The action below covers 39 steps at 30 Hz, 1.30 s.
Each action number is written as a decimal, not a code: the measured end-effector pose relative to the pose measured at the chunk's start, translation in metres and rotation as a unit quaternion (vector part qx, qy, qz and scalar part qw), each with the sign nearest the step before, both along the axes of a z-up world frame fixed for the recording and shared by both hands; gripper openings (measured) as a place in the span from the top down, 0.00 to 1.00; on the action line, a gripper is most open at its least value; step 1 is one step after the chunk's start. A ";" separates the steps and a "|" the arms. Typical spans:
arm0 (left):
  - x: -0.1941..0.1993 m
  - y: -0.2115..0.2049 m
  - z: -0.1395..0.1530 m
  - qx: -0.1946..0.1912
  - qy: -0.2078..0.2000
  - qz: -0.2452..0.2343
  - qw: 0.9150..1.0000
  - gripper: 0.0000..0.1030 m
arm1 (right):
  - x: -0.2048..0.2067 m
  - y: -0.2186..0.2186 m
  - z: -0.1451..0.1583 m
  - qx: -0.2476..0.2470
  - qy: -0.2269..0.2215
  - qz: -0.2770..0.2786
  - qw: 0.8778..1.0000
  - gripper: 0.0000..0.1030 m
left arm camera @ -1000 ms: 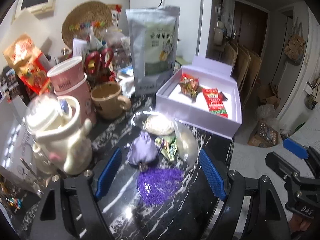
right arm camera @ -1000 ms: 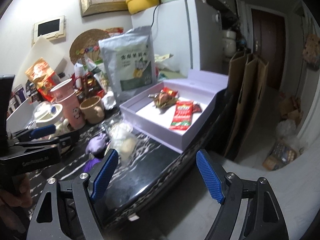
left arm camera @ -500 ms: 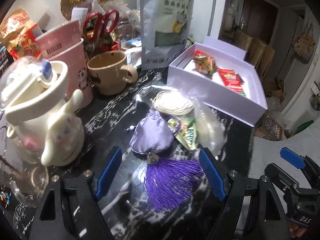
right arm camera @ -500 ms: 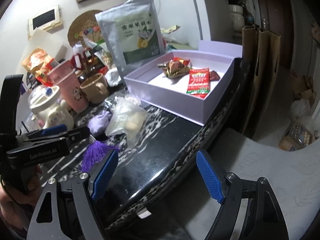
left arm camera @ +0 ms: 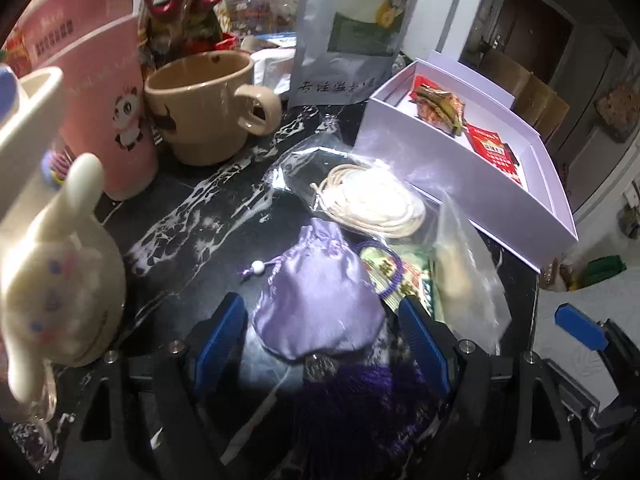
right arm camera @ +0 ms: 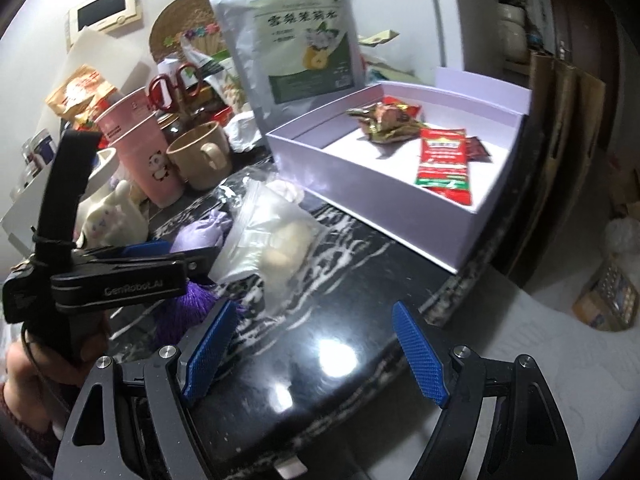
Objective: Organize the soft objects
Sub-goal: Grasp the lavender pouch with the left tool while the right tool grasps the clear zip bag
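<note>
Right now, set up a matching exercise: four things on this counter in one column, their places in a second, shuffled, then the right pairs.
Things:
1. lilac pouch
2. red sachet
3. tan mug
4. silver bag

Places:
A. inside the lilac box
B. standing upright behind the box
C. between the fingers of the open left hand-held gripper
D. beside the pink panda cup

Pairs: 1-C, 2-A, 3-D, 4-B

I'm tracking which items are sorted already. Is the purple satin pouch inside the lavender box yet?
No. The purple satin pouch lies on the black marble counter, outside the lavender box, between the open left hand-held gripper fingers.
</note>
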<state>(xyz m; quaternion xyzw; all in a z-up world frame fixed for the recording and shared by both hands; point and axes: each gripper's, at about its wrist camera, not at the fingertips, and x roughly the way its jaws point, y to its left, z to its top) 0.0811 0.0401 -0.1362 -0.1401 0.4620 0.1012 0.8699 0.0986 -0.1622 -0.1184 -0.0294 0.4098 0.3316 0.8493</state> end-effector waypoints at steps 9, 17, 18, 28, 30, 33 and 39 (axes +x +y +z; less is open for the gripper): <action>0.000 0.003 -0.004 -0.012 -0.021 -0.016 1.000 0.48 | 0.012 0.009 -0.005 0.007 0.013 0.006 1.000 0.21; -0.018 -0.003 0.011 -0.011 -0.042 -0.029 0.999 0.51 | 0.008 0.015 -0.004 0.007 0.012 0.019 1.000 0.21; -0.021 -0.004 0.012 -0.010 -0.043 -0.029 0.999 0.51 | 0.007 0.017 -0.004 0.006 0.013 0.022 1.000 0.21; -0.055 0.001 0.016 -0.009 -0.039 -0.005 0.999 0.51 | 0.016 0.046 -0.010 -0.024 0.002 0.029 0.999 0.17; -0.057 0.004 0.015 -0.012 -0.038 -0.001 0.999 0.51 | 0.021 0.048 -0.010 -0.019 -0.002 0.018 1.000 0.17; -0.056 0.005 0.013 -0.017 -0.036 -0.002 0.999 0.51 | 0.028 0.051 -0.012 0.000 0.007 0.011 1.000 0.17; -0.051 0.003 0.016 -0.011 -0.040 -0.005 0.999 0.51 | 0.036 0.056 -0.011 0.039 0.028 0.003 0.999 0.17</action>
